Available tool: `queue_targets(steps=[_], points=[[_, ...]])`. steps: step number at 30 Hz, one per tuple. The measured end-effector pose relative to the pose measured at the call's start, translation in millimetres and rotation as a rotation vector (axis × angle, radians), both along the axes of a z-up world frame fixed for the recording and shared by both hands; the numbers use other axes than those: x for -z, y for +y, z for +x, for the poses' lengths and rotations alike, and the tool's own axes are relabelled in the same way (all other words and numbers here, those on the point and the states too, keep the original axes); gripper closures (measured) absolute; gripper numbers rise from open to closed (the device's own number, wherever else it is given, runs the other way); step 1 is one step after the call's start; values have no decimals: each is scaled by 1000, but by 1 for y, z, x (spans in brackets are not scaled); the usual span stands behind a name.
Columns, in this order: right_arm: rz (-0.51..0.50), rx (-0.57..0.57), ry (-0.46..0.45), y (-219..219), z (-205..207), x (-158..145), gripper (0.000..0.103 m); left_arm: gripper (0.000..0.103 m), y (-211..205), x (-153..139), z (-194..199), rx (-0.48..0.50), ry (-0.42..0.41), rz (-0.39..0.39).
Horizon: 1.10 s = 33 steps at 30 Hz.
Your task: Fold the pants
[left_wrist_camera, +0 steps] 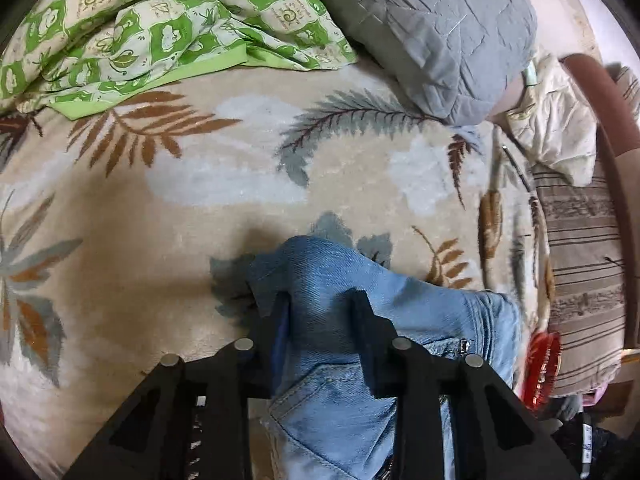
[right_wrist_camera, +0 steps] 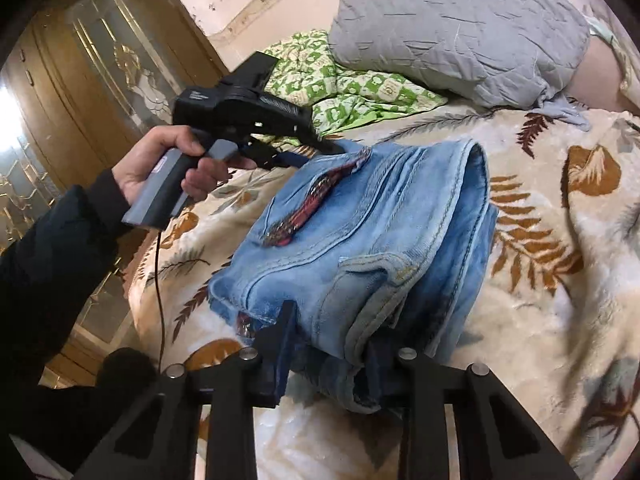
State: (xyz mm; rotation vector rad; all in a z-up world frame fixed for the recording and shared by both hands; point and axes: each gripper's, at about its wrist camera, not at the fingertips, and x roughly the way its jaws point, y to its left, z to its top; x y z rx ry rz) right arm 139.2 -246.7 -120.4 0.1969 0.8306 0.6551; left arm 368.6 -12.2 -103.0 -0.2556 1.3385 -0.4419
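Observation:
Light blue jeans (right_wrist_camera: 360, 240), folded into a thick stack, are held over a leaf-patterned blanket (right_wrist_camera: 540, 280) on a bed. My left gripper (left_wrist_camera: 320, 300) is shut on one end of the jeans (left_wrist_camera: 340, 340); it also shows in the right wrist view (right_wrist_camera: 296, 152), held by a hand at the stack's far left corner. My right gripper (right_wrist_camera: 332, 328) is shut on the near end of the stack, with denim bunched between its fingers. A red patterned lining (right_wrist_camera: 316, 196) shows at a pocket.
A grey quilted pillow (left_wrist_camera: 440, 32) and a green-and-white checked cover (left_wrist_camera: 140, 32) lie at the head of the bed. A striped cushion (left_wrist_camera: 584, 280) and a red object (left_wrist_camera: 540, 364) sit at the right. A wooden wardrobe (right_wrist_camera: 80, 100) stands left of the bed.

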Motion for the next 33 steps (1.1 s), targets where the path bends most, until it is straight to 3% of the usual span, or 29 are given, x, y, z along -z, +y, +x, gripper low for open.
queue_targets(steps=[5,11,16,18,19,20,21,22,24,25,27,33], points=[[-52,-45,-29,3,-13,3,78,84,2,0,4,27,-1,23],[-89,-24,14,-3,-6,19,79,84,9,29,17,-33,50,13],[-105,-12,13,-1,-8,19,79,81,5,31,17,-37,34,51],[-78,-2,8,-2,-10,12,75,74,1,25,13,-13,-1,59],[-73,-2,4,-2,-10,8,70,60,2,19,7,-12,-32,63],[-73,1,0,-3,-12,2,63,35,5,14,3,-21,-49,59],[-77,-4,-4,-4,-14,-4,44,24,9,9,-3,-32,-60,38],[-82,-6,-19,-5,-18,-10,36,17,14,3,-10,-46,-73,3],[-98,2,-57,-12,-24,-25,34,17,24,-9,-28,-52,-107,-38],[-103,17,-60,-16,-24,-30,28,15,29,-15,-40,-48,-130,-47],[-76,57,-57,-29,-19,-39,23,9,35,-19,-61,-49,-166,-18],[187,185,169,-71,54,-30,23,8,39,-25,-134,67,-357,27]])
